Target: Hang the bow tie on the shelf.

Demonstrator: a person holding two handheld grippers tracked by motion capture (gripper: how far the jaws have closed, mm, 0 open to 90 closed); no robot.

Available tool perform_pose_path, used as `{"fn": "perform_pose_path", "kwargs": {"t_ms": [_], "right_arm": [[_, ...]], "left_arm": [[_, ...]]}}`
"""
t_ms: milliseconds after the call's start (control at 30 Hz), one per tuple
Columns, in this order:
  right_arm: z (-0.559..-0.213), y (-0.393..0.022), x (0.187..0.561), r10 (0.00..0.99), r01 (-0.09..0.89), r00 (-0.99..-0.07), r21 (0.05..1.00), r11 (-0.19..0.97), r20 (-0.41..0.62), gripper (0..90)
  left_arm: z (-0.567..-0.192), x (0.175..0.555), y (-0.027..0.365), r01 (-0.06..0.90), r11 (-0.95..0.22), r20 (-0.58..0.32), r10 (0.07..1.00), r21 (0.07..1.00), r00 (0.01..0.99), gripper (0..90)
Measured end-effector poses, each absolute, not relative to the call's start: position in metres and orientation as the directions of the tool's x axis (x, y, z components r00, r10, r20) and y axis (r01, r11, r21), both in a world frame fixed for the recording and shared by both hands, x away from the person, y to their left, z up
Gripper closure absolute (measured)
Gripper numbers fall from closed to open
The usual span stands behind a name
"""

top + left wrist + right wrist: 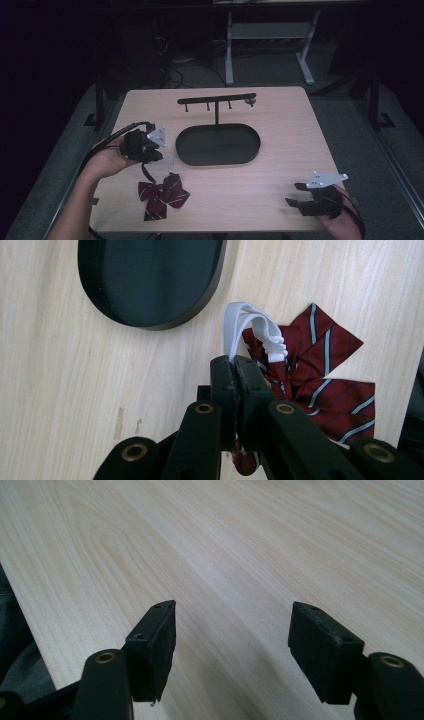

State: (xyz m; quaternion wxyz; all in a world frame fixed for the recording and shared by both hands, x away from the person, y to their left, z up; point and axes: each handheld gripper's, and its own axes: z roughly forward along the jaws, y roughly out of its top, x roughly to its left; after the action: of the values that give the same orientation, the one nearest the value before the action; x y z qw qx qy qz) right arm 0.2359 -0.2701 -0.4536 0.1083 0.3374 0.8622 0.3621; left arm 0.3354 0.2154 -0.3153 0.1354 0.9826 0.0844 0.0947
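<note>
Table [280, 125] of pale wood seen from the high view, carrying a black oval tray [218, 145] with a T-shaped hook stand [216, 100] rising from it; room beyond is dark and hard to make out. Left gripper [150, 156] sits just left of the tray, its jaw tips hidden from above; a maroon striped bow tie [163, 194] lies on the table just below it. Right gripper [296, 194] rests near the table's front right corner, jaws apart, well away from the tie. Left gripper view: jaws pressed together on the tie's white elastic strap [250, 330], which loops up above the tips; the bow lies right of the jaws, partly covered by them, tray edge upper left. Right gripper view: jaws wide apart over bare wood.
</note>
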Motion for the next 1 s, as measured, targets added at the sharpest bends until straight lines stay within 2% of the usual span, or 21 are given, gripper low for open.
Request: {"fn": "perform_pose_path", "kwargs": {"t_ms": [1000], "right_arm": [[-0.457, -0.274, 0.239, 0.661, 0.511, -0.747, 0.699, 0.501, 0.073, 35.3]], "left_arm": [[-0.289, 0.342, 0.191, 0.08, -0.953, 0.199, 0.143, 0.293, 0.97, 88.0]]}}
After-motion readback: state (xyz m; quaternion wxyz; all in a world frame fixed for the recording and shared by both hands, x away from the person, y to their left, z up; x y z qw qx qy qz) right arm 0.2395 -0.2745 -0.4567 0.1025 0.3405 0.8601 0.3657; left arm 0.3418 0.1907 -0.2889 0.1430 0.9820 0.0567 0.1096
